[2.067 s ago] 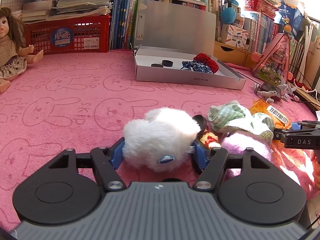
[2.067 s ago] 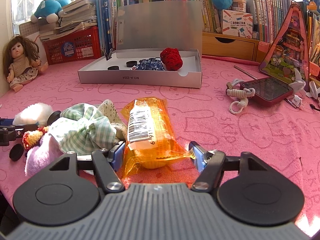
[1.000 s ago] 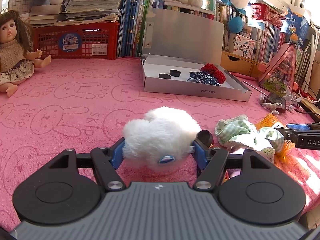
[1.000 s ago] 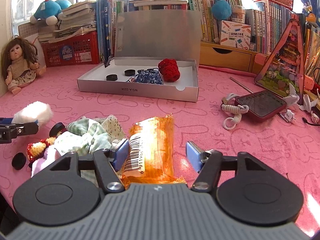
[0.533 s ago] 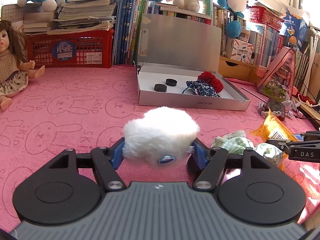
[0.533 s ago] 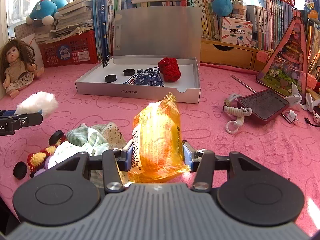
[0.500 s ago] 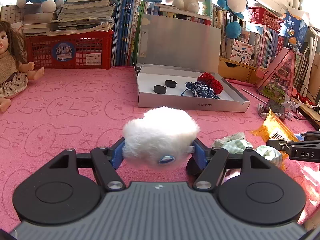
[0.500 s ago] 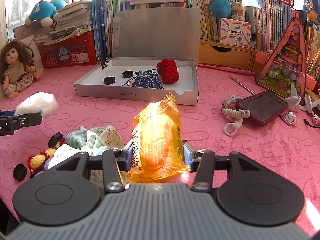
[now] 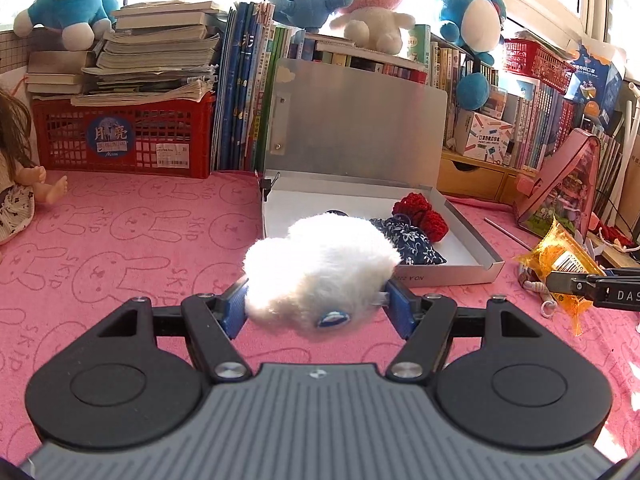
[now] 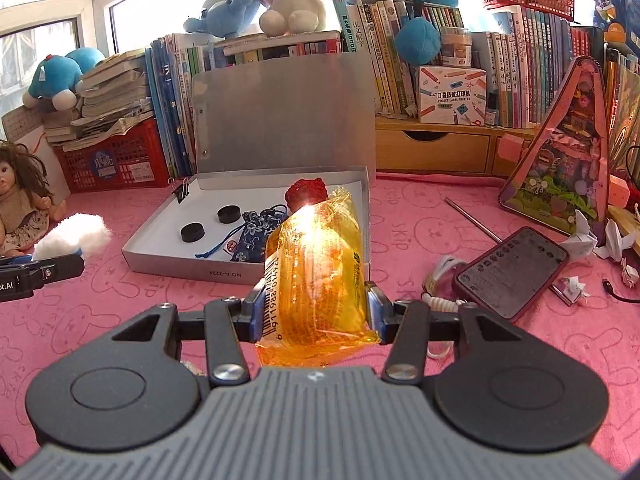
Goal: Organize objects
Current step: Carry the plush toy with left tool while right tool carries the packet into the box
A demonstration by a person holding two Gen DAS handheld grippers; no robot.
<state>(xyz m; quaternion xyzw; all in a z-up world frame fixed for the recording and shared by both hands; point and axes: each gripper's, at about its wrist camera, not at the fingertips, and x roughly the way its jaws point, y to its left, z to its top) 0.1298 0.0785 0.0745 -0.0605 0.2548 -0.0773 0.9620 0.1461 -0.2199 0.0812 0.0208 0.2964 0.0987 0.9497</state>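
Observation:
My left gripper (image 9: 316, 306) is shut on a white fluffy toy (image 9: 320, 272) and holds it in the air just in front of the open grey box (image 9: 452, 270). My right gripper (image 10: 314, 306) is shut on an orange plastic packet (image 10: 320, 272) with a barcode, held up in front of the same box (image 10: 192, 268). Inside the box lie two black discs (image 10: 192, 232), a blue patterned pouch (image 10: 256, 236) and a red knitted item (image 10: 306, 192). The toy also shows at the left of the right wrist view (image 10: 72, 236), and the packet at the right of the left wrist view (image 9: 560, 260).
A pink rabbit-print cloth (image 9: 120, 248) covers the table. A doll (image 10: 20, 196) sits at the left. A red basket (image 9: 120, 136) with books, upright books and plush toys line the back. A phone (image 10: 512, 272), a cord and a pink triangular case (image 10: 560, 176) lie at the right.
Both grippers have lifted their objects off the pile and moved forward to the box. The right gripper closed on the orange packet about a second ago.

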